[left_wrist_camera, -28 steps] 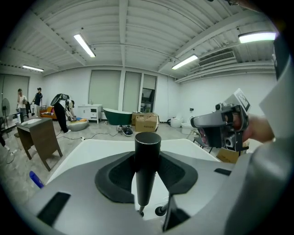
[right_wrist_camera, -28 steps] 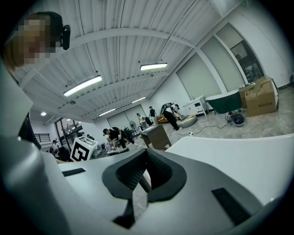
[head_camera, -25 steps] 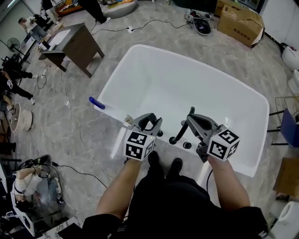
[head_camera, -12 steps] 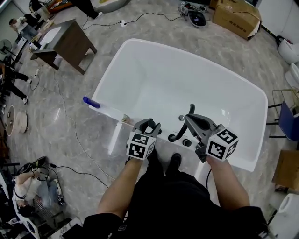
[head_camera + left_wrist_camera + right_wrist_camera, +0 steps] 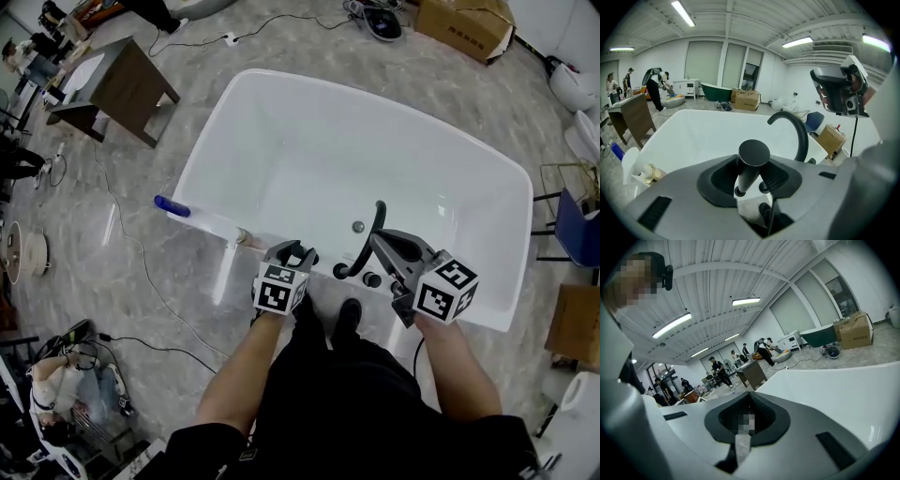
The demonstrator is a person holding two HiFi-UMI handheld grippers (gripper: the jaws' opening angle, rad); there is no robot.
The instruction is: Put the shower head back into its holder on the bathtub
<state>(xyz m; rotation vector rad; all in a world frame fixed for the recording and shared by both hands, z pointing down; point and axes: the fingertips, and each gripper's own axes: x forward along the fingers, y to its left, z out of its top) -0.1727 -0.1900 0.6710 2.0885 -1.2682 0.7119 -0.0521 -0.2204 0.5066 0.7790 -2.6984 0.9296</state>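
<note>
The white bathtub (image 5: 234, 94) lies in front of me, with a curved black faucet (image 5: 376, 230) on its near rim. The black shower head (image 5: 753, 153), a round disc on a tapered handle, stands upright between my left gripper's pads. That left gripper (image 5: 291, 253) is shut on it, low over the near rim, just left of the faucet (image 5: 797, 131). Small black fittings (image 5: 373, 279) sit on the rim below; which one is the holder I cannot tell. My right gripper (image 5: 380, 242) hangs to the right of the faucet, jaws together and holding nothing (image 5: 750, 401).
A blue object (image 5: 172, 206) lies on the tub's left rim, and a small jar (image 5: 649, 173) stands near that corner. A brown table (image 5: 122, 89), cardboard box (image 5: 464, 23), floor cables and several people lie beyond. A blue chair (image 5: 577, 230) stands at right.
My left gripper has sunk toward the near rim with the shower head still in it. The right gripper has hardly moved.
</note>
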